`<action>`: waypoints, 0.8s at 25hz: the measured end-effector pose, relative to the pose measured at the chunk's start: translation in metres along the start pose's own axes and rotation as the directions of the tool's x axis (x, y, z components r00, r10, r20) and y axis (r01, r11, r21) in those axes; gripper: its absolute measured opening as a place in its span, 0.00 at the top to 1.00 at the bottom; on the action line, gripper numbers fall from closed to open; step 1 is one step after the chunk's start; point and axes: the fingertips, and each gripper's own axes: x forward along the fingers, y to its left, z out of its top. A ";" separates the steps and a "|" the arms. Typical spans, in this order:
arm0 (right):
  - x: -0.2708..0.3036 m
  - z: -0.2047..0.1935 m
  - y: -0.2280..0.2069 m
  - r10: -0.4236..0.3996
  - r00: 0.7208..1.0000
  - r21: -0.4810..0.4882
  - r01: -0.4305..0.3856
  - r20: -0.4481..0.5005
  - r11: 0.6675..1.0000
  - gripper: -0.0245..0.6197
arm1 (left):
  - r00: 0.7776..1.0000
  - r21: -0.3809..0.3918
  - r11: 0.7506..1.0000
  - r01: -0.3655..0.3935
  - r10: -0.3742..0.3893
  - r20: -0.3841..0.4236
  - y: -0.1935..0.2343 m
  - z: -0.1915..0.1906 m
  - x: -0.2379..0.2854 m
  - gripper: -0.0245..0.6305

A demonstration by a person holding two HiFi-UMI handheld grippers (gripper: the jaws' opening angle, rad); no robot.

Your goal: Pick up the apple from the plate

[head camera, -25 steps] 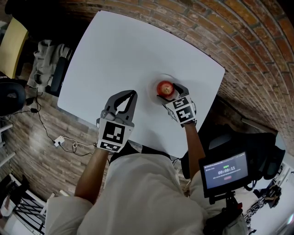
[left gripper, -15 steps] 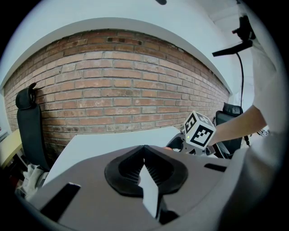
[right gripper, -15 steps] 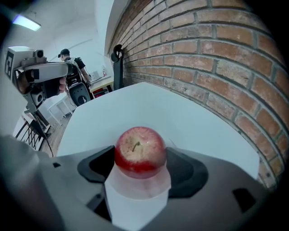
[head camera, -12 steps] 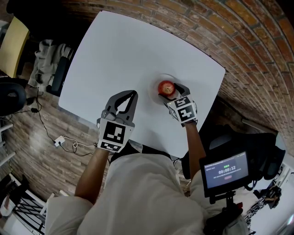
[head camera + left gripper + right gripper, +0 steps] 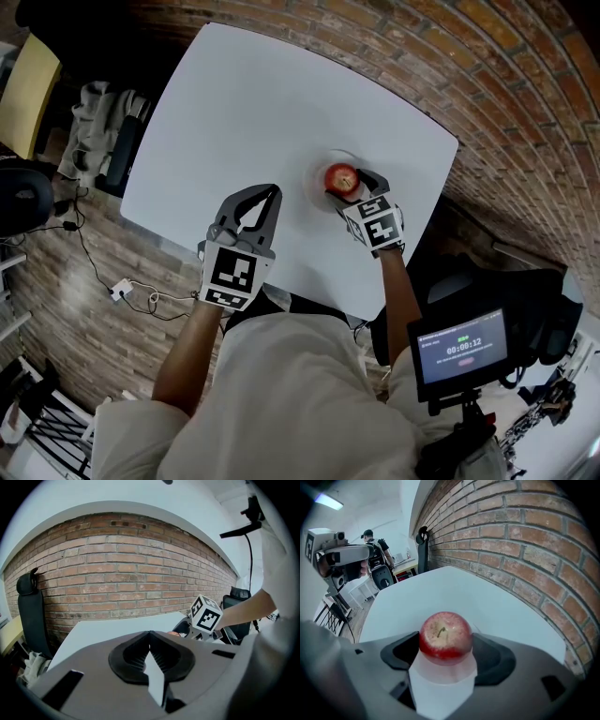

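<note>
Black ribbed pads of the right gripper (image 5: 446,653) are clamped on both flanks of the apple (image 5: 445,634), a glossy round red fruit, pale-speckled on top, with a short brown stem. It sits right at the smooth white plate (image 5: 316,176). Left gripper (image 5: 150,639) hangs beside it over the matte white table (image 5: 244,112), jaws pressed together on nothing, with a rough red brick wall (image 5: 525,541) beyond.

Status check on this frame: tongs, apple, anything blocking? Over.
Left tongs shut, empty, above white table. Right tongs clamped on round red apple over small white plate; lift unclear. Nothing in the way.
</note>
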 end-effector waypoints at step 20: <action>-0.067 0.023 0.027 -0.075 0.989 0.012 0.074 0.129 0.997 0.41 | 0.997 0.057 0.998 0.030 -0.034 0.075 -0.025 0.021 -0.032 0.95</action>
